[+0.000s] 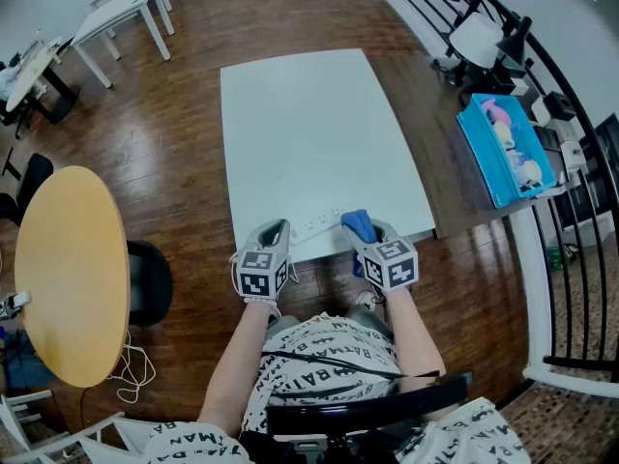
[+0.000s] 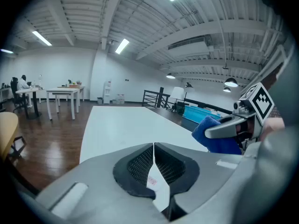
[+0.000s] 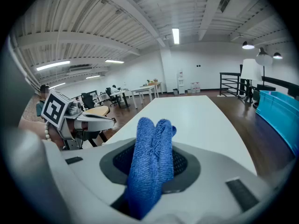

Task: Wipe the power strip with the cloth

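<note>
The right claw clamps the folded blue cloth, with its free end poking ahead, likely as the wiping face. The left claw is pressed shut, empty. The power strip, faintly visible, lies just ahead between both claws on the desk.

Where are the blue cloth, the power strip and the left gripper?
blue cloth (image 3: 150, 167): right gripper view, its folded middle between the jaws.
power strip (image 1: 324, 223): head view, its white top face.
left gripper (image 2: 153, 148): left gripper view, where its shut jaws meet.
</note>
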`<state>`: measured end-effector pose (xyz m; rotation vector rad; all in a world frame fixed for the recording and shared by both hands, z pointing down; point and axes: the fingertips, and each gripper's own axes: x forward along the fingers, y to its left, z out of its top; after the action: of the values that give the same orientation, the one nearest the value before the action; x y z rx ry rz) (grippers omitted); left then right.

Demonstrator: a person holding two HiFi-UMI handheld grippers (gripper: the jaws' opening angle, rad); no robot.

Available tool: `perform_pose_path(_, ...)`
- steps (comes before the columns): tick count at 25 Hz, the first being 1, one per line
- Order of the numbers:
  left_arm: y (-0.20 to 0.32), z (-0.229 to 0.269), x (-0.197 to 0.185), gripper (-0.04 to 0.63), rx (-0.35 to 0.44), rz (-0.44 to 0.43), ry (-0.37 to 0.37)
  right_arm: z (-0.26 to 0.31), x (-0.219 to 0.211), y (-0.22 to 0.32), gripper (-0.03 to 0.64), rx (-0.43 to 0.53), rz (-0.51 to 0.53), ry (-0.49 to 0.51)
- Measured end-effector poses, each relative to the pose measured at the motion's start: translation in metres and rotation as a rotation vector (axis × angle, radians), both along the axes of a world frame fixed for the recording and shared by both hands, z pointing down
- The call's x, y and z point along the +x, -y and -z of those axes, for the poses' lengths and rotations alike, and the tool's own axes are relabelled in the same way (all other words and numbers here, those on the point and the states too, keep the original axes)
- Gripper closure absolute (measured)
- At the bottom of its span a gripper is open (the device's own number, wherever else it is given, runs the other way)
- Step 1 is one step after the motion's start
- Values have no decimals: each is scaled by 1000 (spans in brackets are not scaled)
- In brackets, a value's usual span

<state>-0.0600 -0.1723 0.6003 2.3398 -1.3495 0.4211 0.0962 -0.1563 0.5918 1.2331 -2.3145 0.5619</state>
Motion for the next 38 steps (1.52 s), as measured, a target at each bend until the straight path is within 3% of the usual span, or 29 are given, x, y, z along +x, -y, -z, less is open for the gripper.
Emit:
perform_pose_path(2,-3,-11,0,573,-16,-42,20,-2,-1,-1,485,-7,-7,4)
perform_pose_path(7,-11,-40,4,375,-44,-170,102,-6,1,-3,485,-21,-39,15)
perform_pose_path(10,-12,-66,11,262,-52,-288,212,-8,3,-5,485,-29,-54,16)
perform_pose_path(12,-10,-87,16,235,-58,-361,305,-11,6,-7,485,-36,-62,11)
perform_pose_path(16,-10,-121,24,236,-90,-467,428,-13,16,-9,485,-50,-76,-1)
perform_pose_path(20,-9,-132,27,296,-102,-502,440,-13,19,-10,485,-58,-90,-7)
perform_pose_path(25,-9,-133,28,304,-93,-504,420,-15,16,-12,485,-59,-82,-18)
perform_pose_path(30,-9,-108,29,304,7,-486,414,-18,20,-3,485,-60,-59,-42)
perform_pose_path(38,-28,-39,24,304,200,-471,498,-5,14,25,485,-22,5,-67)
